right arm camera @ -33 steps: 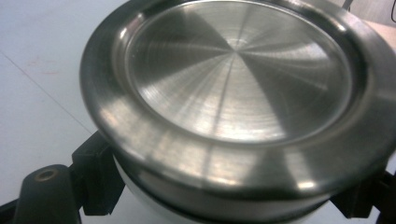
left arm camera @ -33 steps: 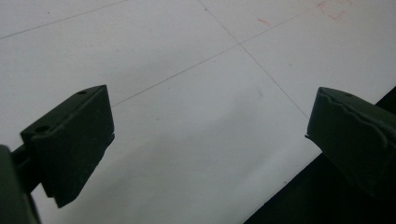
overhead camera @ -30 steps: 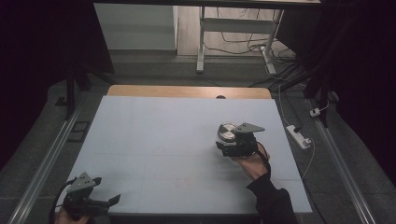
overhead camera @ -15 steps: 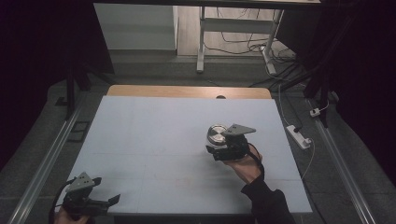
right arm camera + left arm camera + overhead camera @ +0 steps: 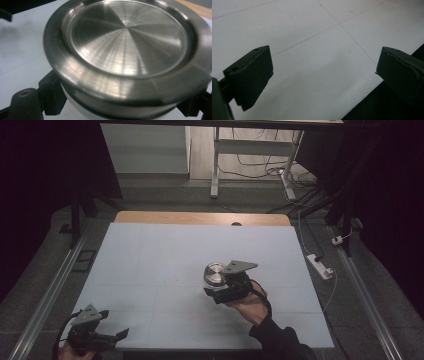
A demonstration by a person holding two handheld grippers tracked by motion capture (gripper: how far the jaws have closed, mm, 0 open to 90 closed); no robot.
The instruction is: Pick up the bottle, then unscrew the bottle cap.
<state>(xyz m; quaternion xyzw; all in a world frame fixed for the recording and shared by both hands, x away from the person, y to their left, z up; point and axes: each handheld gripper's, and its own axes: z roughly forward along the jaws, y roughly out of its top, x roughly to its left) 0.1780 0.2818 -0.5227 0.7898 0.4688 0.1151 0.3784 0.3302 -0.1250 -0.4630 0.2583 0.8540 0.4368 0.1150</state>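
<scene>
The right gripper (image 5: 216, 285) is clamped on a round metal lid (image 5: 215, 274), gripping it below the rim so the flat top stays level and faces up. The lid sits right of centre in the high view, apparently just above the surface (image 5: 165, 255), though contact is hard to judge. The right hand (image 5: 247, 302) reaches in from the lower right, forearm angled toward the upper left. The left gripper (image 5: 117, 335) rests at lower left, jaws apart and empty.

The white surface (image 5: 150, 265) lies bare all round (only the steel-lidded container (image 5: 215, 274) interrupts it, right of middle).
</scene>
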